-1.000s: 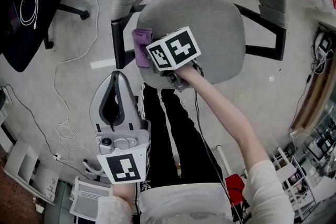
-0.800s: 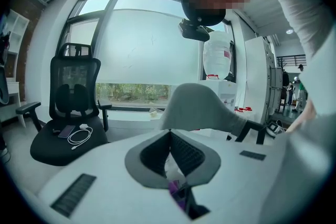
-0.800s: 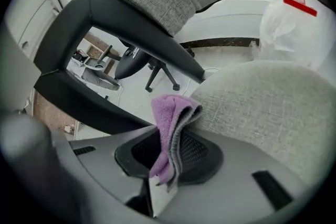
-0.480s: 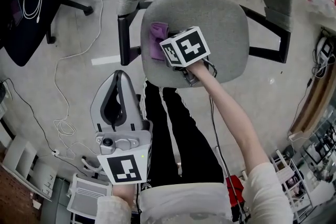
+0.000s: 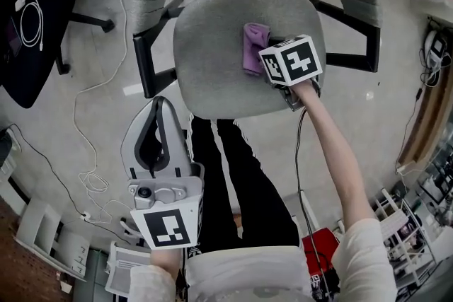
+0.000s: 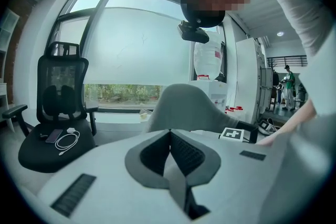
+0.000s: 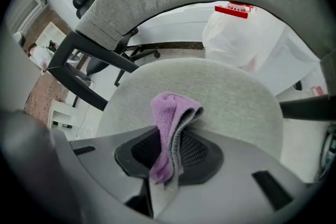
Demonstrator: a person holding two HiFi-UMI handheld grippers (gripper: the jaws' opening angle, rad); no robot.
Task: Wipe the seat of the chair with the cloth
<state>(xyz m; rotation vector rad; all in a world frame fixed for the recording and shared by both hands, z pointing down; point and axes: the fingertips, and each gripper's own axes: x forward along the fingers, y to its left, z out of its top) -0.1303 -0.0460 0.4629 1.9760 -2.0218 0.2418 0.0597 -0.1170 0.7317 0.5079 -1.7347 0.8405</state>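
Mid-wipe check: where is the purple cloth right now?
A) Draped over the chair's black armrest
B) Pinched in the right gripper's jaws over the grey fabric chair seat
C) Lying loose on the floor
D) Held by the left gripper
B: the right gripper view shows the purple cloth clamped in the right gripper over the grey fabric chair seat. The left gripper is shut on nothing.

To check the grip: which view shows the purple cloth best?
The right gripper view: the folded purple cloth is large, pinched by the right tool. The head view shows it small on the grey chair seat; the left gripper view lacks it.
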